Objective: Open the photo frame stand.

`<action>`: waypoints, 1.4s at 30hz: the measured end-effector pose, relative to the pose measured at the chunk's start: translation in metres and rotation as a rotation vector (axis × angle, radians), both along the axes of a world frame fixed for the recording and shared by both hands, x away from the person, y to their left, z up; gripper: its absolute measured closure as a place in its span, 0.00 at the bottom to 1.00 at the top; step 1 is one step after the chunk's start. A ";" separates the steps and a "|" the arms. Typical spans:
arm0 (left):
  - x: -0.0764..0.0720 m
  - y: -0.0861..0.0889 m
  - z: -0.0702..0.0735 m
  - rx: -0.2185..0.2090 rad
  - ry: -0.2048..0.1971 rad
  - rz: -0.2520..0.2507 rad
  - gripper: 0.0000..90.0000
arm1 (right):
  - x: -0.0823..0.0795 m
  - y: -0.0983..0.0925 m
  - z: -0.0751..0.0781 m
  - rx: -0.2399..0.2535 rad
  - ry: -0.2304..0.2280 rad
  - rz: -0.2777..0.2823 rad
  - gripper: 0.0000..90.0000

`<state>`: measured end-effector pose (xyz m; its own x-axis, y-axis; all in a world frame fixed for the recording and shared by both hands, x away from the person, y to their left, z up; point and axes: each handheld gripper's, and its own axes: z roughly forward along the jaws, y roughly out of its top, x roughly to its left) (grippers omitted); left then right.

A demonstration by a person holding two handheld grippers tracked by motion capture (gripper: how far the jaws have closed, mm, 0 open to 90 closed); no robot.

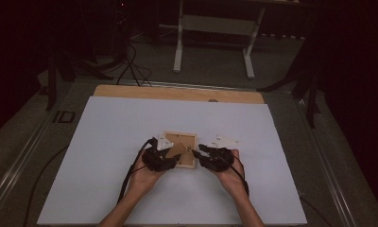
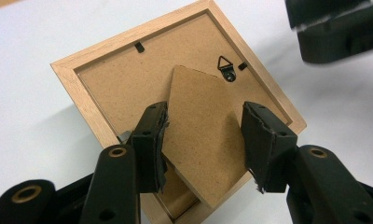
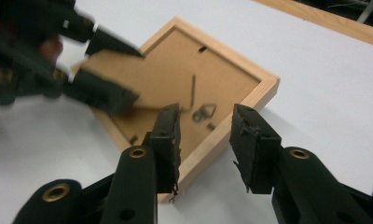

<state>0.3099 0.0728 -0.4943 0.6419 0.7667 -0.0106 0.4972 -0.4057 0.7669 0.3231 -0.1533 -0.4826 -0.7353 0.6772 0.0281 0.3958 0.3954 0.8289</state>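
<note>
Picture frame [image 1: 179,149], a small wooden one, lies face down near the middle of the white board [image 1: 107,142] that covers the table, between the person's 2 hands. Its brown fibreboard back faces up, with a black hanger loop [image 2: 226,68] and small black clips along the inner edge. In the left gripper view the stand flap [image 2: 201,135] sits between the 2 pads of the left gripper [image 2: 204,142], lifted off the back; the left pad is against its edge, a narrow gap shows at the right pad, and the flap's near corner and the frame's near edge are cut off behind the jaws. The right gripper [image 3: 205,144] has its jaws spread apart, holding nothing, over the frame's near rail. In the right gripper view the left gripper is blurred. From the high view both grippers hide the frame's lower corners, and the dim light makes the detail of the back hard to read.
</note>
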 end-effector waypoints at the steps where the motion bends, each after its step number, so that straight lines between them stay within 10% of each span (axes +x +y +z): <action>1: -0.002 -0.001 -0.001 0.003 -0.013 0.001 0.59 | 0.003 -0.001 0.002 0.025 0.013 0.000 0.68; 16: -0.020 0.000 -0.009 0.050 -0.155 -0.028 0.58 | 0.035 0.002 0.007 0.054 0.102 -0.028 0.54; 42: -0.026 0.003 -0.014 0.068 -0.191 -0.051 0.58 | 0.061 0.010 -0.005 0.059 0.245 0.006 0.46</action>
